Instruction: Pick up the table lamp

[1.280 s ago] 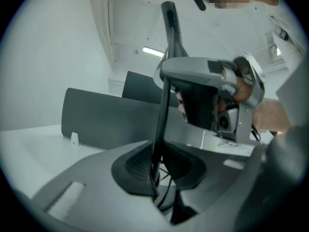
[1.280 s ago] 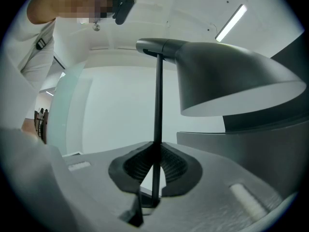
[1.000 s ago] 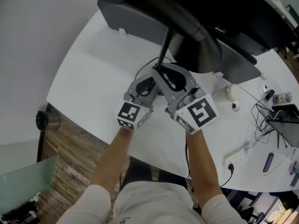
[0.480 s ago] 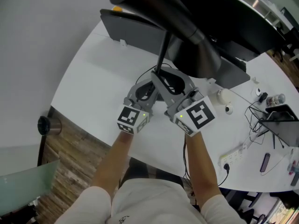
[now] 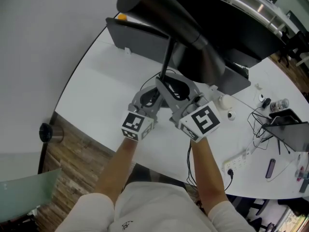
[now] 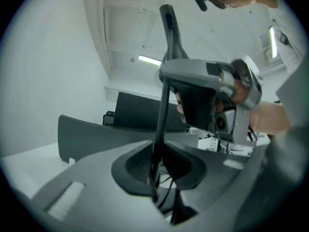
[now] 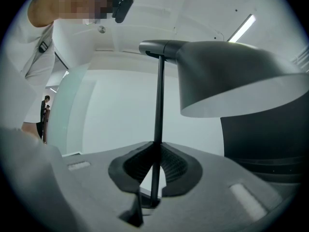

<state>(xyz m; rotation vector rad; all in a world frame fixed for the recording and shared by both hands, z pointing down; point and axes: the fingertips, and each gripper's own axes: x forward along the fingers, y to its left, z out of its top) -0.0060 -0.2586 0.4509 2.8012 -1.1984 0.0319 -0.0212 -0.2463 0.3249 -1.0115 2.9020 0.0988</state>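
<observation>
Your left gripper [image 6: 157, 182] and right gripper [image 7: 153, 178] are both clamping the table lamp [image 7: 227, 76] stem [image 7: 158, 105], shade [image 5: 183, 28] sitting at 1 o'clock; left's probably pinching the cord [image 6: 161, 197] too.

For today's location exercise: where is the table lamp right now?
At the centre of the head view, the table lamp rises over the white table, its thin pole clamped between the left tool and the right tool, with a dark screen behind.

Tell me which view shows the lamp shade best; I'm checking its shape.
Right gripper view: the lamp shade shows side-on, rim included. The head view sees it from above, dark against the monitor. The left gripper view shows only the lamp's stem.
</observation>
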